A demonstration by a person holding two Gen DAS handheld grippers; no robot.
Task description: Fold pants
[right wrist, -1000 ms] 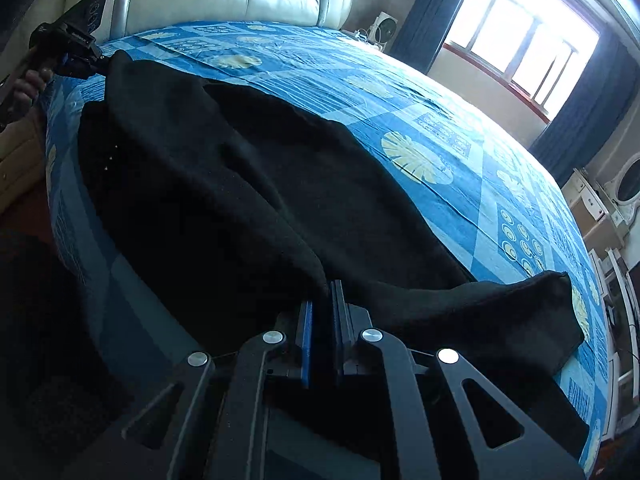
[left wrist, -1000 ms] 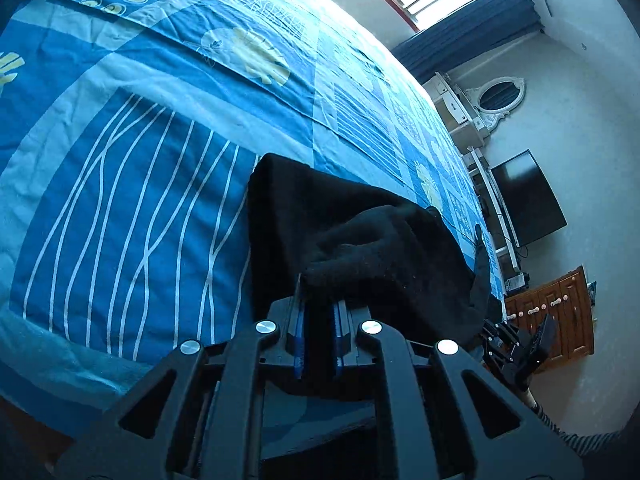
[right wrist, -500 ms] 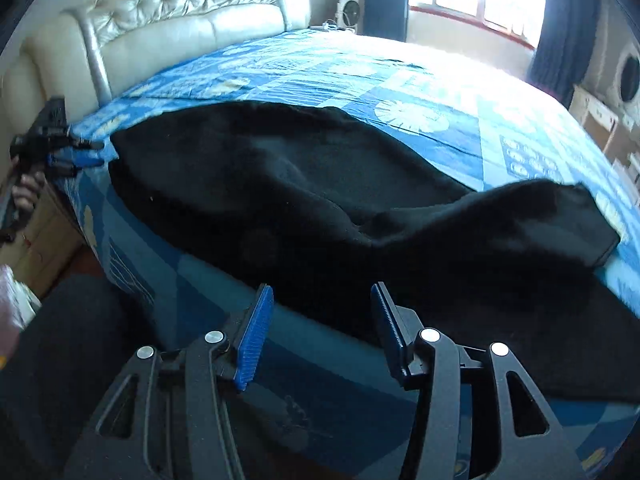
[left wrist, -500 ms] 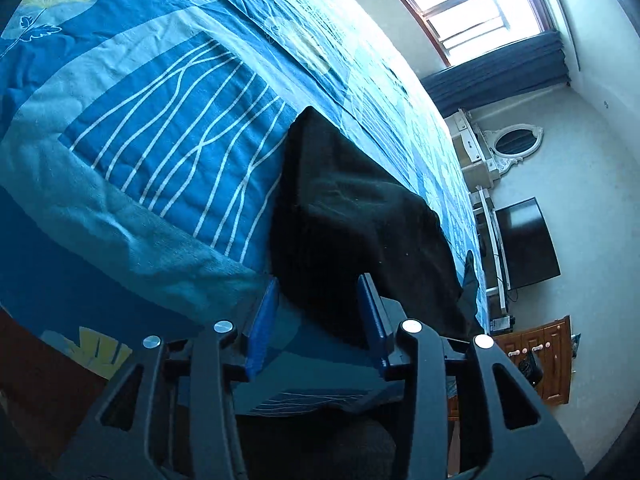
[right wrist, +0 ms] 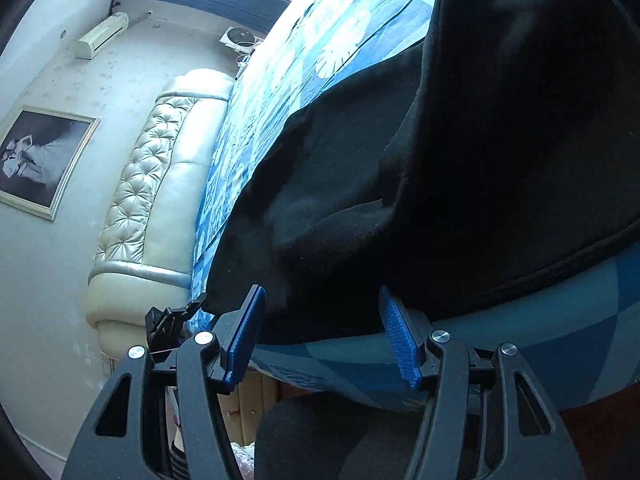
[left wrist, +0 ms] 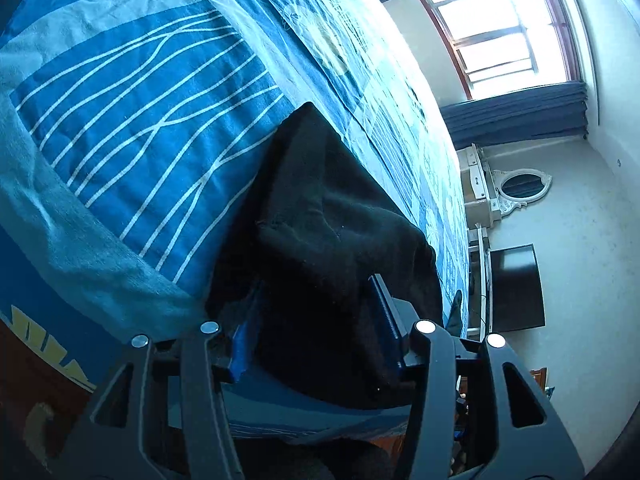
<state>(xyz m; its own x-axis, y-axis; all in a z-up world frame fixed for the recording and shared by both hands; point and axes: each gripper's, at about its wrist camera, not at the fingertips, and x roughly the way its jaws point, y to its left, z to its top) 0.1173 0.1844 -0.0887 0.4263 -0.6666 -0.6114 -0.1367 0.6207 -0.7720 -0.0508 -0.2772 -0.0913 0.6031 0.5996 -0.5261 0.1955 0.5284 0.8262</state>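
Black pants (left wrist: 336, 216) lie spread along the near edge of a bed with a blue patterned cover (left wrist: 132, 100). My left gripper (left wrist: 316, 320) is at one end of them. Its jaws are opening, and slack black cloth lies between the blue pads without being pinched. In the right wrist view the pants (right wrist: 460, 160) fill the upper right, one layer lying over another. My right gripper (right wrist: 322, 328) hangs at their near hem with its jaws opening; the cloth edge sits just beyond the fingertips (right wrist: 400, 336). The left gripper (right wrist: 172, 320) shows small at the far end of the pants.
A cream tufted headboard (right wrist: 152, 184) stands at the bed's end, with a framed picture (right wrist: 36, 160) and an air conditioner (right wrist: 102, 36) on the wall. A bright window (left wrist: 512, 28), an oval mirror (left wrist: 520, 186) and a dark TV (left wrist: 516, 288) lie beyond. A dark-clad leg (right wrist: 320, 440) is under the right gripper.
Both grippers were shut on the black cloth and have let go, jaws spreading. Both have pulled back towards the bed's edge, and the right one has rolled strongly.
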